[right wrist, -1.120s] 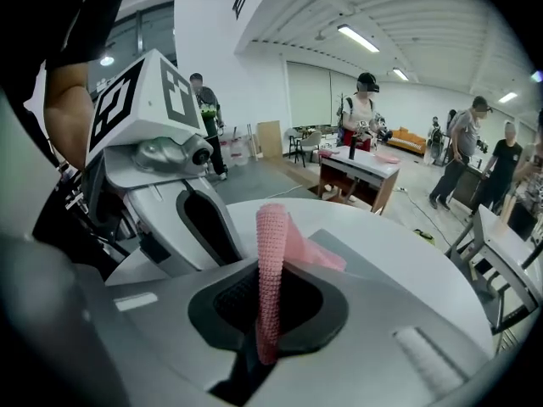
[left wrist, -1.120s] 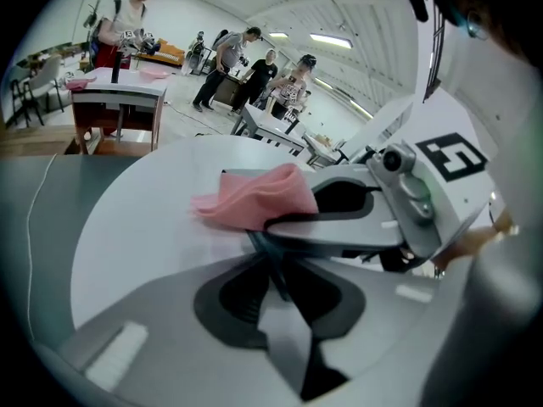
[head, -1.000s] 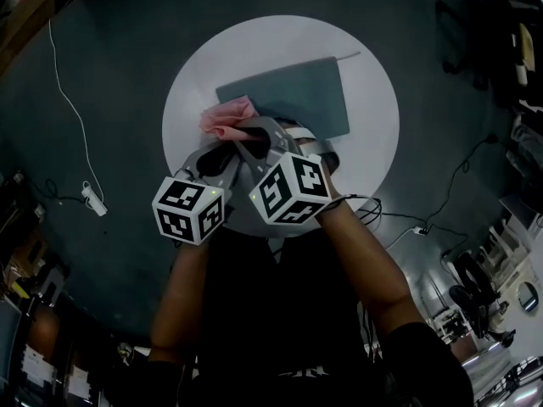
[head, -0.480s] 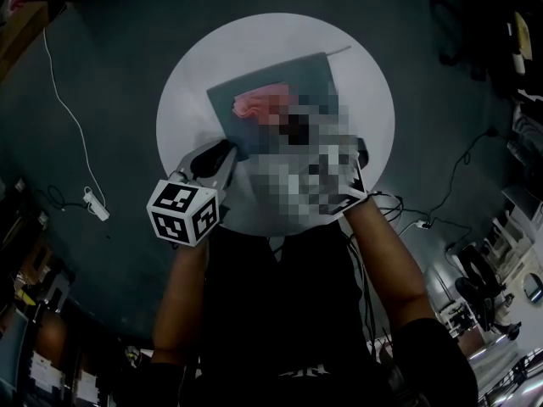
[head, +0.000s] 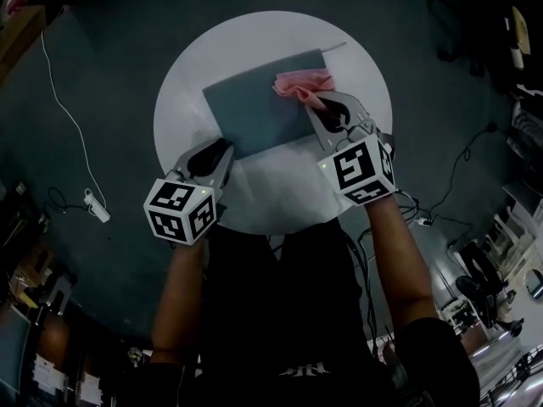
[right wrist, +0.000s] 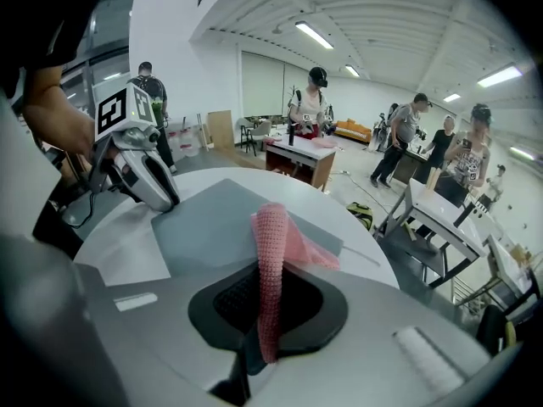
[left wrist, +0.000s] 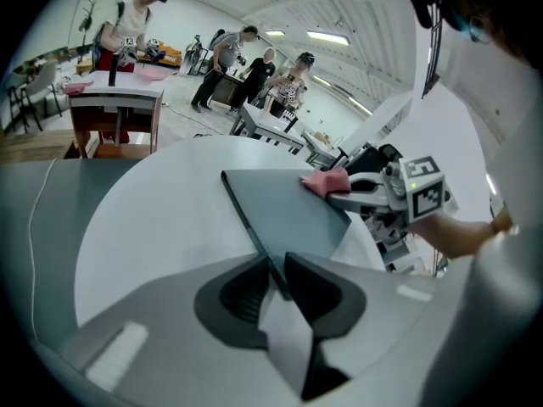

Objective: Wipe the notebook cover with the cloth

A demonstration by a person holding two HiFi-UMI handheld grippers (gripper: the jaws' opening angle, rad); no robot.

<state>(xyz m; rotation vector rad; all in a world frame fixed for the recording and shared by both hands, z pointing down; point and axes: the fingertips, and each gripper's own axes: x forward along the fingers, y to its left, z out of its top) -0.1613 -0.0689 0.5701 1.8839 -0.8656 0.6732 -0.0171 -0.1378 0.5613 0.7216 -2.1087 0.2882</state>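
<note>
A grey-teal notebook lies flat on the round white table. A pink cloth rests on the cover's far right corner, and my right gripper is shut on it. In the right gripper view the cloth stands up between the jaws over the notebook. My left gripper is shut on the notebook's near left corner. In the left gripper view the jaws pinch the edge of the notebook at my left gripper, with the cloth beyond.
A thin ribbon sticks out from the notebook's far right corner. On the dark floor to the left lie a white cable and a power strip. Desks and several people stand far behind the table.
My right gripper has carried the pink cloth across the cover, from the notebook's near left corner to its far right corner. The left gripper has stayed at the near left corner.
</note>
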